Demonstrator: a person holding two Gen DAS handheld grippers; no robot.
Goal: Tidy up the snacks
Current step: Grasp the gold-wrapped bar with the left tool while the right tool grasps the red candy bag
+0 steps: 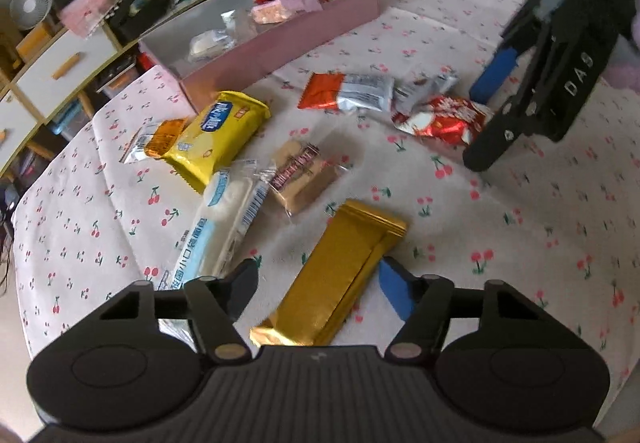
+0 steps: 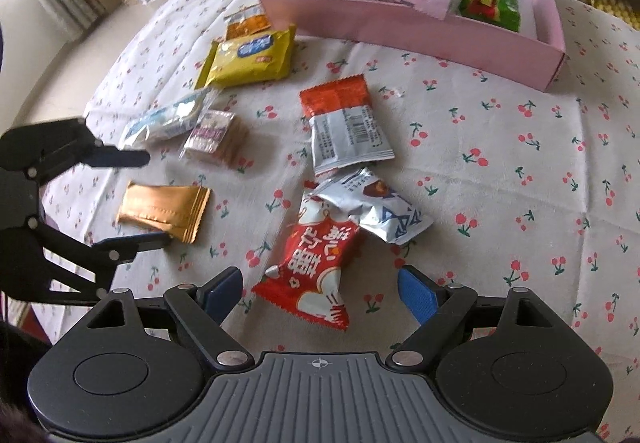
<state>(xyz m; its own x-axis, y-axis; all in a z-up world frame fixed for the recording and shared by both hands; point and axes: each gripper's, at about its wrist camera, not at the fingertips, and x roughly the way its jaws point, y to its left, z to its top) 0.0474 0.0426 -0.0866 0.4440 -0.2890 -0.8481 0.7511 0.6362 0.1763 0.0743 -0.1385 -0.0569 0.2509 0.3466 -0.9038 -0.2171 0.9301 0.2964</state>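
Cherry-print cloth point(image 1: 460, 243) carries scattered snacks; left gripper point(image 1: 320, 283), fingers wide, straddles the gold packet point(image 1: 340, 267), its length running forward between them, touching neither.

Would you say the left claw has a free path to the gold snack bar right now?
Probably yes: the left claw is open, its fingers either side of the gold snack bar, which lies alone on the tablecloth with nothing on top.

My left gripper point(image 1: 316, 287) has the gold pack point(image 1: 332, 279) between its wide fingers. Packs crowd the middle; bare cloth point(image 2: 500, 147) lies right, before the box point(image 2: 420, 27).
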